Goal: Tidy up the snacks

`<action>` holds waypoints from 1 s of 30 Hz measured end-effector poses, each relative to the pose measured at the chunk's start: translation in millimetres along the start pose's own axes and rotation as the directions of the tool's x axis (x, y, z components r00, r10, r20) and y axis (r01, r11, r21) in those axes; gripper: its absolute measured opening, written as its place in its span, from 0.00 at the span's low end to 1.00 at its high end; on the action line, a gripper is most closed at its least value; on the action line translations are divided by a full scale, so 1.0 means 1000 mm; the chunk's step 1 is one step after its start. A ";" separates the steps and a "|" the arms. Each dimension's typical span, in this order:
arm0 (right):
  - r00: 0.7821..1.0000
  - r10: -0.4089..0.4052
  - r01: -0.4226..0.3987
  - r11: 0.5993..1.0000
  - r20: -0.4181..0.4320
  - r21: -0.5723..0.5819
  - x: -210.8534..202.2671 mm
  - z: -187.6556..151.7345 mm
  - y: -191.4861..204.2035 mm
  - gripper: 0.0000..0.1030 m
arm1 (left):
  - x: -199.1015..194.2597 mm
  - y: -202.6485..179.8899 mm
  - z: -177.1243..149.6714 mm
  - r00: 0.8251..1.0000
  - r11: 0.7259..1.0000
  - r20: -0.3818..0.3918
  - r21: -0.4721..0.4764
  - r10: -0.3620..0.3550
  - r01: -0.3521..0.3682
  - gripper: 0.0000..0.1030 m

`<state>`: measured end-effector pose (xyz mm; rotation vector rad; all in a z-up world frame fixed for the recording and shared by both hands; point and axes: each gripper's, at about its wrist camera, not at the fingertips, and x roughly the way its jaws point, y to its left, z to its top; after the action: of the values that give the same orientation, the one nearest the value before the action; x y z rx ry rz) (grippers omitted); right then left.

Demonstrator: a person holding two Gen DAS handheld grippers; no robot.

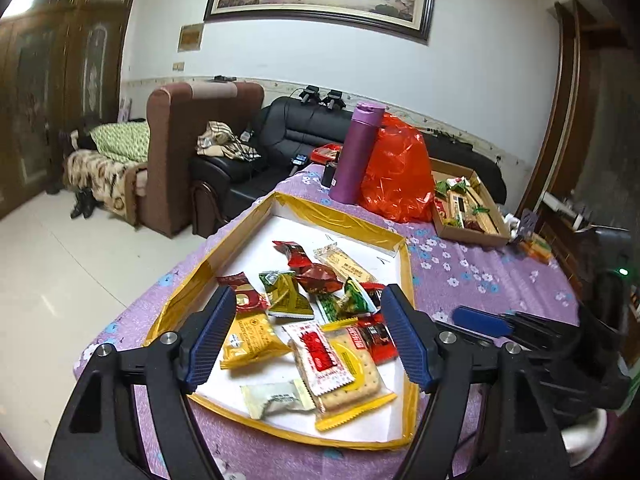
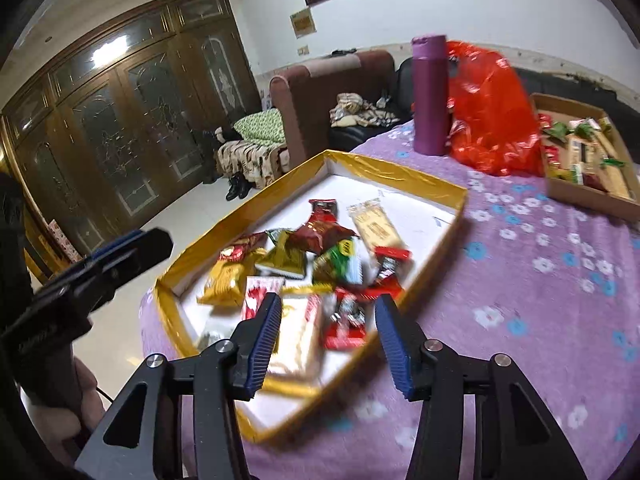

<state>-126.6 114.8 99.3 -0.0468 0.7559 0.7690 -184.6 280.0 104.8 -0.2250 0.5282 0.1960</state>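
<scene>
Hovering above the shallow white tray with yellow-taped walls [image 1: 352,220], the left gripper [image 1: 308,336] stands released, nothing between its blue ribbed pads. The right gripper [image 2: 328,344] is likewise parted and empty. Wrapped snacks [image 1: 320,312] lie heaped in the tray's near half. At one o'clock on the purple flowered cloth [image 2: 540,280] stand a purple flask [image 1: 358,156], a red plastic bag [image 1: 400,172] and a brown cardboard box of snacks [image 1: 464,236].

Both wrist views look down at a slant, close over the gold-edged tray [image 1: 340,216] [image 2: 396,170] (shared by both), facing the sofa [image 1: 304,132] wall.
</scene>
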 end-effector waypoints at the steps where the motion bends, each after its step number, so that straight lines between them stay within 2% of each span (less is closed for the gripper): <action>1: 1.000 -0.006 0.006 1.000 0.009 0.005 -0.006 -0.004 -0.003 0.51 | 0.000 -0.003 -0.001 1.000 1.000 -0.006 0.004 0.019 -0.019 0.80; 3: 1.000 -0.017 0.016 1.000 0.024 0.018 -0.019 -0.014 -0.007 0.52 | 0.001 -0.012 -0.003 0.998 0.999 -0.023 0.008 0.053 -0.053 0.82; 7: 0.998 -0.033 0.031 0.999 0.050 0.042 -0.033 -0.026 -0.015 0.53 | 0.002 -0.026 -0.009 0.996 0.998 -0.053 0.016 0.067 -0.066 0.82; 9: 0.997 -0.042 0.039 0.998 0.059 0.047 -0.039 -0.033 -0.017 0.56 | 0.000 -0.034 -0.012 0.994 0.995 -0.055 0.041 0.095 -0.093 0.82; 15: 0.996 -0.062 0.060 0.997 0.060 0.044 -0.043 -0.044 -0.018 0.56 | -0.012 -0.065 -0.017 0.980 0.967 0.013 0.156 0.201 -0.200 0.82; 17: 0.996 -0.066 0.063 0.997 0.058 0.046 -0.045 -0.046 -0.018 0.56 | -0.015 -0.071 -0.019 0.977 0.960 0.029 0.179 0.212 -0.214 0.82; 30: 0.995 -0.089 0.088 0.996 0.042 0.020 -0.043 -0.053 -0.006 0.59 | -0.013 -0.073 -0.028 0.978 0.958 -0.009 0.202 0.208 -0.201 0.82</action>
<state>-175.4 68.1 86.4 -0.0472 0.7153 0.6765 -191.5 201.2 100.1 0.0242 0.5975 0.3391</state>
